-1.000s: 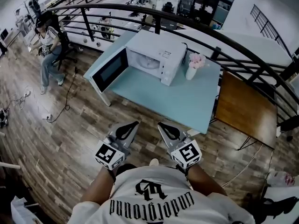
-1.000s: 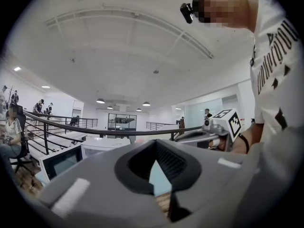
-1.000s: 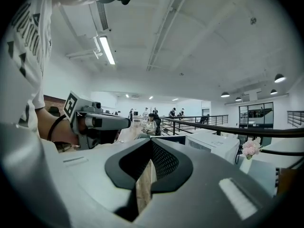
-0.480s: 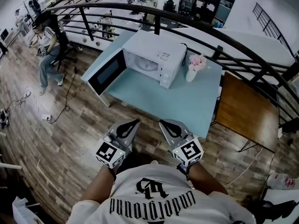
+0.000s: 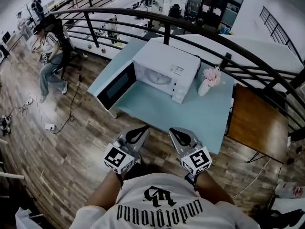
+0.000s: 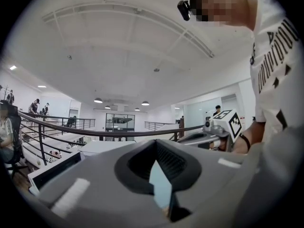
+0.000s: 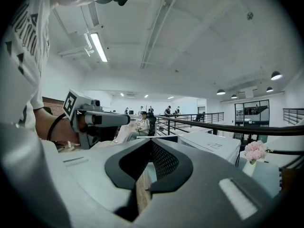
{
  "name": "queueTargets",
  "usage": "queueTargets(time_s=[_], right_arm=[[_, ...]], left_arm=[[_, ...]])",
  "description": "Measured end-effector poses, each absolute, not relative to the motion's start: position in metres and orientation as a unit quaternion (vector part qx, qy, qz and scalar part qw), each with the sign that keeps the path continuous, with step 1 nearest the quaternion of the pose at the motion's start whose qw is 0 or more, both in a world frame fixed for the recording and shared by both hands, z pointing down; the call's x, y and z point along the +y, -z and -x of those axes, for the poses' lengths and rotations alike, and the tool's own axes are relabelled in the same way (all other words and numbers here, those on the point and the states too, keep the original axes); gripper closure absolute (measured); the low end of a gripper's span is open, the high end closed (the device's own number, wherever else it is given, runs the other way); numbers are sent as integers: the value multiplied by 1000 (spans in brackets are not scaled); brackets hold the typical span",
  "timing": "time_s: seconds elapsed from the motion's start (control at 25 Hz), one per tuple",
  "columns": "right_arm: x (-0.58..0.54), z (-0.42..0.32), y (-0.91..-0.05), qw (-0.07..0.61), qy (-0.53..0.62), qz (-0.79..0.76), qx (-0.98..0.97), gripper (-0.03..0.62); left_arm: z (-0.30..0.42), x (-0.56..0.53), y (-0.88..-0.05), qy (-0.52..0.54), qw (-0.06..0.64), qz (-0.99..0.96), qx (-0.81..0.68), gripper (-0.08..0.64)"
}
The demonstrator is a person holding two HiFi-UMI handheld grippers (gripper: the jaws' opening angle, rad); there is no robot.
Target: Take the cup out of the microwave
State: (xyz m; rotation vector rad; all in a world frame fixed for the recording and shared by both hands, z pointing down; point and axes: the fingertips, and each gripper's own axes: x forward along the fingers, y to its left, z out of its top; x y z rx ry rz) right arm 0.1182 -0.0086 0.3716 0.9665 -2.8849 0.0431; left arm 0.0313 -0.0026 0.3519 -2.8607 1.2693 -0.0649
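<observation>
A white microwave (image 5: 167, 63) stands on the light blue table (image 5: 190, 111), and its door (image 5: 116, 85) is swung wide open to the left. The cavity (image 5: 155, 77) looks pale, and I cannot make out a cup in it from here. Both grippers are held level in front of the person's chest, short of the table's near edge. My left gripper (image 5: 138, 133) is shut and empty. My right gripper (image 5: 177, 135) is shut and empty too. The left gripper view shows the open door (image 6: 50, 172) low at the left. In the right gripper view the microwave (image 7: 213, 146) lies ahead.
A white vase of pink flowers (image 5: 209, 80) stands right of the microwave. Right of the blue table sits a brown table (image 5: 259, 123). A black railing (image 5: 200, 30) curves behind the tables. A seated person (image 5: 50, 56) is far left, with cables (image 5: 64, 113) on the wooden floor.
The person has stepped closer to the table, so the microwave looks larger and sits further right. Both grippers moved forward together and stayed shut.
</observation>
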Motion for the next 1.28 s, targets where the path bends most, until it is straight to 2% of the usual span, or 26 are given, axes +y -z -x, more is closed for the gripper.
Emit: queueTargets(time_s=[0.72, 1.28], right_arm=[[-109, 4, -354, 49, -9, -380, -923, 588], [-139, 10, -368, 57, -27, -413, -909, 588]], left_arm=[[98, -98, -340, 28, 8, 937, 348, 511], [106, -134, -349, 31, -1, 946, 324, 511]])
